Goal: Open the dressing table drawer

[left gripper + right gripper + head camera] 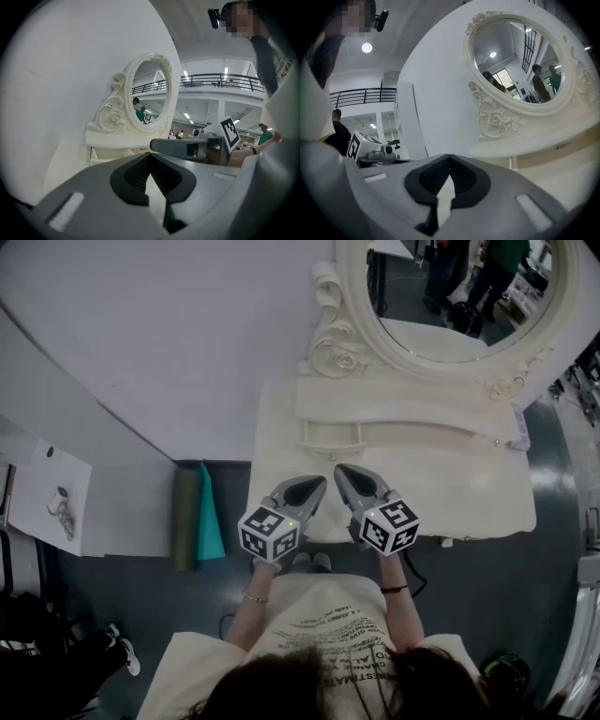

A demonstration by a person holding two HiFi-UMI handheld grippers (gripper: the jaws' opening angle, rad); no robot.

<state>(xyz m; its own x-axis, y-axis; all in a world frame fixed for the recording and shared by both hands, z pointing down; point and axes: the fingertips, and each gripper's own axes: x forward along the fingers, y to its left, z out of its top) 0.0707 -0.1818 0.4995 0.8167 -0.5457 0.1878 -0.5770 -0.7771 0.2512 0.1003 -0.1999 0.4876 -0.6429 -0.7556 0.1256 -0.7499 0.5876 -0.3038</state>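
Note:
The cream dressing table (469, 493) stands against the wall, with an oval carved mirror (459, 296) and a low shelf (403, 413) on top. No drawer front shows in any view; it is hidden under the table's near edge. My left gripper (317, 486) and right gripper (341, 471) hover side by side over the near left part of the tabletop. Both are shut with nothing between the pads. In the left gripper view the jaws (150, 153) meet, facing the mirror (147, 96). The right gripper view shows its tips (449, 155) closed too, below the mirror (520, 61).
A rolled green mat (195, 517) lies on the dark floor just left of the table. A white wall panel (141, 334) runs behind. A paper sheet (52, 498) lies at the far left. A small pale knob (448, 542) shows below the table's front edge.

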